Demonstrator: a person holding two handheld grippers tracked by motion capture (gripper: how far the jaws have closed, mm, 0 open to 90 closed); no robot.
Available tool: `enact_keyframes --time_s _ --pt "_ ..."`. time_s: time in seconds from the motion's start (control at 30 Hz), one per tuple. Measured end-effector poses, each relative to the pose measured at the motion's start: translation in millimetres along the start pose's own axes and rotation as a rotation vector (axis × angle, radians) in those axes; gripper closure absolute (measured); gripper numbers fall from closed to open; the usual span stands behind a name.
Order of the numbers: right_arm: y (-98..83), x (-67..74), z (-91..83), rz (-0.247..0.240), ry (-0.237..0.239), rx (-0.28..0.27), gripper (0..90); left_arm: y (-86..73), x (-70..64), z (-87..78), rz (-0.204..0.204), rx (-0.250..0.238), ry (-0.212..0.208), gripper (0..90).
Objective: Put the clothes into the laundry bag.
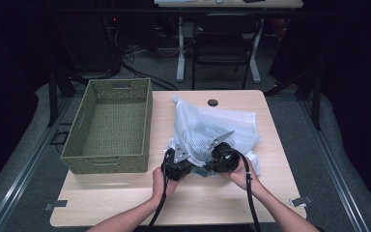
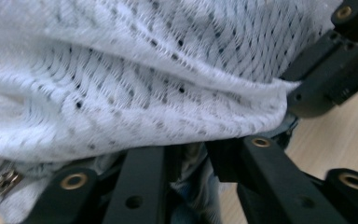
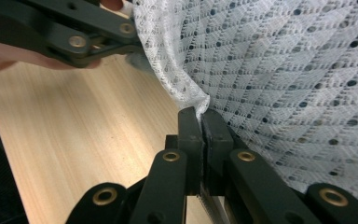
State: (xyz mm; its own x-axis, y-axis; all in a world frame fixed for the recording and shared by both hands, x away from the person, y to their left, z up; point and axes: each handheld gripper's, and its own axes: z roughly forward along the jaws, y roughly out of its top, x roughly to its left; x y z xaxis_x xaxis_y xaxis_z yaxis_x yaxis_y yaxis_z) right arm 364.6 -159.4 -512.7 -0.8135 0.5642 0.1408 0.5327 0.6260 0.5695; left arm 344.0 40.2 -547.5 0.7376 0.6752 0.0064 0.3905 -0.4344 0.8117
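Note:
A white mesh laundry bag [image 1: 212, 125] lies bulging on the wooden table [image 1: 212, 203], with dark cloth showing through the mesh. Both grippers meet at its near edge. My left gripper [image 1: 189, 166] is closed on a fold of the bag's edge [image 2: 144, 70]; bluish cloth sits between its jaws [image 2: 191, 158], and a metal zipper pull [image 2: 2, 182] hangs at the lower left. My right gripper [image 1: 208, 166] is shut tight on a thin pinch of the mesh hem [image 3: 200, 116]. The left gripper [image 3: 133, 39] holds the same hem a little farther along.
A green woven basket [image 1: 111, 125], with nothing in it, stands left of the bag, close to the table's left edge. Bare wood [image 3: 74, 130] lies in front of the bag. A chair and desk legs stand beyond the table's far edge.

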Motion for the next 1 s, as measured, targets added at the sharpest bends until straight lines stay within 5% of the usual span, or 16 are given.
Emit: enact_keyframes --time_s 0.27,0.53,0.7,0.83,1.0 --pt "0.0 2.3 5.3 -0.008 -0.016 0.022 88.1 -11.0 6.1 -24.2 0.031 0.092 -0.008 46.4" --pt "1.6 4.1 6.6 -0.021 -0.023 0.033 88.1 -28.5 4.1 -37.1 0.052 0.158 0.016 38.8" --pt "1.4 4.2 5.0 -0.016 -0.024 0.031 88.1 -33.4 11.1 -39.7 0.009 0.184 0.029 37.8" --pt "1.7 4.5 4.6 -0.015 -0.021 0.028 88.2 -35.2 15.6 -26.0 -0.033 0.210 0.009 37.5" --pt "2.6 6.1 2.1 -0.019 -0.011 0.014 88.1 -34.0 12.6 -10.2 -0.055 0.187 0.000 54.1"
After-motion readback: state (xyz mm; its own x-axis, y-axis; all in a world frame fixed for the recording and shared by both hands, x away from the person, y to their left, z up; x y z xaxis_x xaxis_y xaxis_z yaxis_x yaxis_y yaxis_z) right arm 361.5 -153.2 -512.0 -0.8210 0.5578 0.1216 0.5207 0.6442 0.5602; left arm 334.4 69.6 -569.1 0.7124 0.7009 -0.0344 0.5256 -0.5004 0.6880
